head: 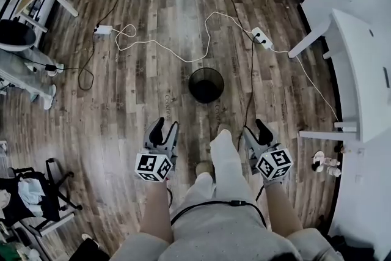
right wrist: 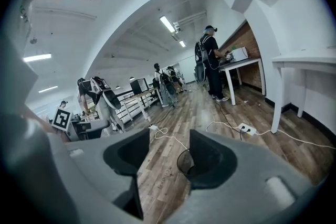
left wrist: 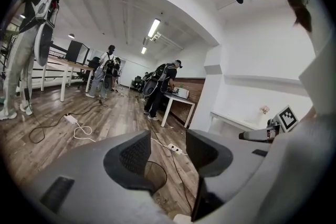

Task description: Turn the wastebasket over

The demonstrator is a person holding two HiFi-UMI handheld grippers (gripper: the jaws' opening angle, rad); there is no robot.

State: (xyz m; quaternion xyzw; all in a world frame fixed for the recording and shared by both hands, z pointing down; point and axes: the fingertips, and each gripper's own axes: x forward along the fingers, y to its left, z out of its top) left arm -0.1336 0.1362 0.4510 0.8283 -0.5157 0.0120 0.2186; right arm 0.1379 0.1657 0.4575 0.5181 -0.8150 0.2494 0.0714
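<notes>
Wastebasket (head: 206,84): black, round, upright on the wooden floor (head: 153,27), mouth up. Located ahead of both grippers and roughly midway between them across the head view, well apart from either; no contact. Long axis vertical, rim round, so no preferred side for a grip. Left gripper (head: 164,130) and right gripper (head: 256,131) about level with each other, both pointing forward and slightly down toward the floor. Left gripper view: jaws wide apart, nothing between the pads, only the distant rim (left wrist: 151,176) low in the gap, against the left jaw's inner edge. Right gripper view: jaws likewise wide, nothing held, rim (right wrist: 185,161) low against the right jaw's inner edge. Neither hand clearly nearer; marginally the left, if either. Judged next: forward and down to opposite sides of the rim, then a grip and a tip through half a turn. Noted as a possible snag: black cable (head: 251,79) just right of the basket, running back to a power strip (head: 261,38) beyond it.
</notes>
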